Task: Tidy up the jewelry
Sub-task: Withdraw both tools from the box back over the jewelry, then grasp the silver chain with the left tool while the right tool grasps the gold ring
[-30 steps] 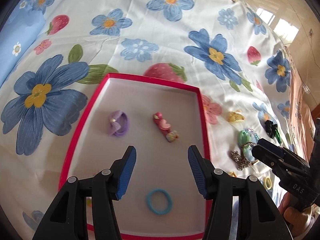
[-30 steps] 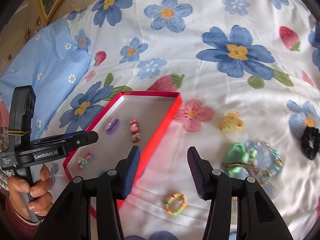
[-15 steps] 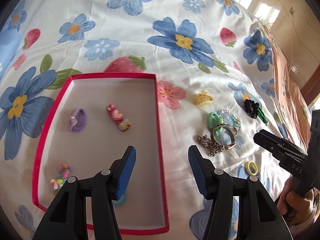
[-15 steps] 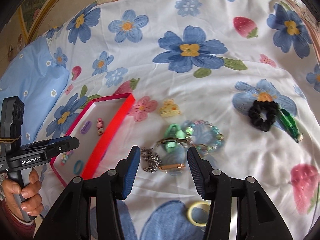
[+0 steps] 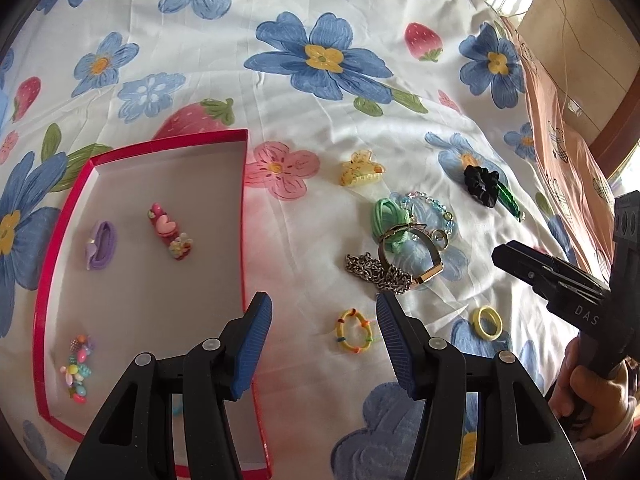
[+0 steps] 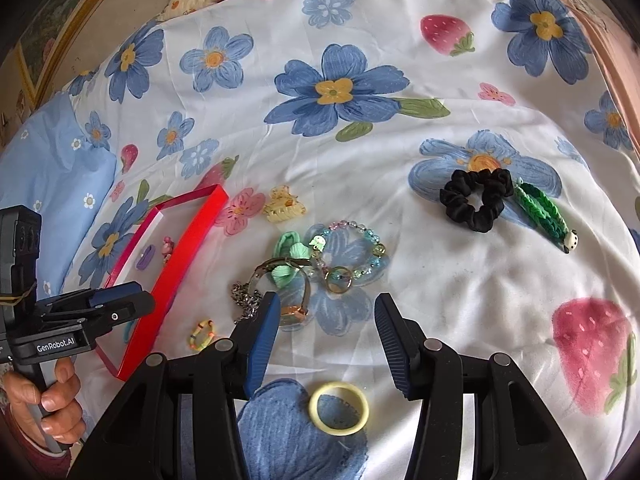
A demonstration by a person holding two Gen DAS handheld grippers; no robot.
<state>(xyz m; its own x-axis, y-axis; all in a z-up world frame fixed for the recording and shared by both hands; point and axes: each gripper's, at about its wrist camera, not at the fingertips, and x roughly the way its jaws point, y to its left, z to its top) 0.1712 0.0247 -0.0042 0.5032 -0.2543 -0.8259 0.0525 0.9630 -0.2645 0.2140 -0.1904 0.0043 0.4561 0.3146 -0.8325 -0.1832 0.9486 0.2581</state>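
A red-rimmed box (image 5: 243, 216) (image 6: 188, 248) lies on the flowered bedsheet, holding a purple hair tie (image 5: 101, 245), a heart clip (image 5: 170, 231) and a bead cluster (image 5: 76, 368). Right of it lie a multicoloured elastic (image 5: 355, 330) (image 6: 201, 334), a silver chain (image 5: 376, 270), a gold watch (image 5: 412, 254) (image 6: 298, 300), a green bow (image 5: 390, 220), a bead bracelet (image 6: 356, 248), a yellow claw clip (image 5: 361, 169) (image 6: 283, 205), a yellow ring (image 5: 487, 322) (image 6: 339, 407), a black scrunchie (image 6: 476, 199) and a green braided clip (image 6: 540, 210). My left gripper (image 5: 324, 336) is open above the elastic. My right gripper (image 6: 327, 336) is open, empty, above the yellow ring.
A blue pillow (image 6: 52, 176) lies at the left of the bed. A peach cloth (image 5: 560, 132) drapes along the bed's right edge, with floor beyond. A hand (image 6: 44, 404) holds the left gripper's handle.
Both grippers have swept right across the bed: the left from over the box to the loose jewelry beside it, the right from the box's edge to over the yellow ring. Both stayed open.
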